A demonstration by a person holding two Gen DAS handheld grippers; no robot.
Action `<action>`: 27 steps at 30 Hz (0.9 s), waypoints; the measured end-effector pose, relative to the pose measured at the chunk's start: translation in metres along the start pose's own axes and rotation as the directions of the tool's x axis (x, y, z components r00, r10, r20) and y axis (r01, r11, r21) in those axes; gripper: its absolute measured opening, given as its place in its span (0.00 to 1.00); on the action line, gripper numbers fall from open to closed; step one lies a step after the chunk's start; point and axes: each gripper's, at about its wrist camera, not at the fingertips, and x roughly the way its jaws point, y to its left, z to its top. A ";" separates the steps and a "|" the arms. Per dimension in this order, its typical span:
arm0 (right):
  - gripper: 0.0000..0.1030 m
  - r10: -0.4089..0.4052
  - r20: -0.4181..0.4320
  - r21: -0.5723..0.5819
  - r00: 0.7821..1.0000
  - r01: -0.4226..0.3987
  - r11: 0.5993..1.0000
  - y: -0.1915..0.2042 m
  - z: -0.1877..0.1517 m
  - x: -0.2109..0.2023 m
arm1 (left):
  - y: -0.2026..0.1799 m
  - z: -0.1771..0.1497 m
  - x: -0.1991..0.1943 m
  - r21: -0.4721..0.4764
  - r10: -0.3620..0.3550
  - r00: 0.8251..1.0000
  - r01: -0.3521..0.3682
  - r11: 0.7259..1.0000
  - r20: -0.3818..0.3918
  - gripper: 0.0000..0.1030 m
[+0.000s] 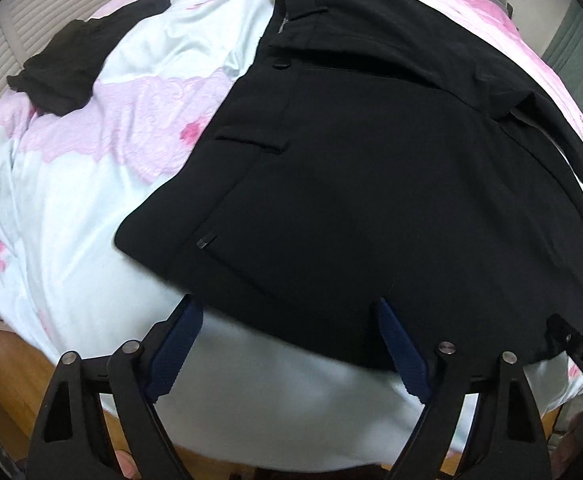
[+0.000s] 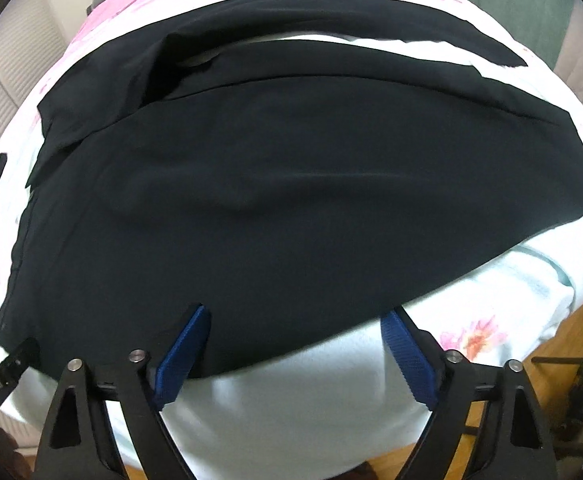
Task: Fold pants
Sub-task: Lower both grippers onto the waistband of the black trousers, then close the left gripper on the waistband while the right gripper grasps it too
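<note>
Black pants lie folded lengthwise on a pale bedsheet with pink flowers. The waistband with its button is at the far left in the left wrist view. My left gripper is open, its blue pads at the near hem edge of the pants, holding nothing. In the right wrist view the pants spread across the bed, legs running to the right. My right gripper is open at the near edge of the fabric, with nothing between its pads.
A second black garment lies bunched at the far left of the bed. The bed's near edge and a wooden floor show below. A white slatted wall stands behind the bed.
</note>
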 end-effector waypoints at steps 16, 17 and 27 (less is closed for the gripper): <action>0.17 0.020 -0.008 0.051 1.000 -0.019 0.998 -0.011 0.025 0.015 | -0.005 0.021 -0.008 0.012 0.046 0.999 -0.046 0.999 0.016 0.17; 0.14 0.025 -0.014 0.045 1.000 -0.024 0.999 -0.011 0.027 0.013 | -0.007 0.021 -0.011 0.026 0.053 0.998 -0.053 0.998 0.021 0.17; 0.10 -0.013 0.065 -0.098 0.998 0.019 0.995 0.016 0.046 -0.059 | -0.011 0.057 -0.059 0.028 0.031 0.997 -0.033 0.999 0.076 0.13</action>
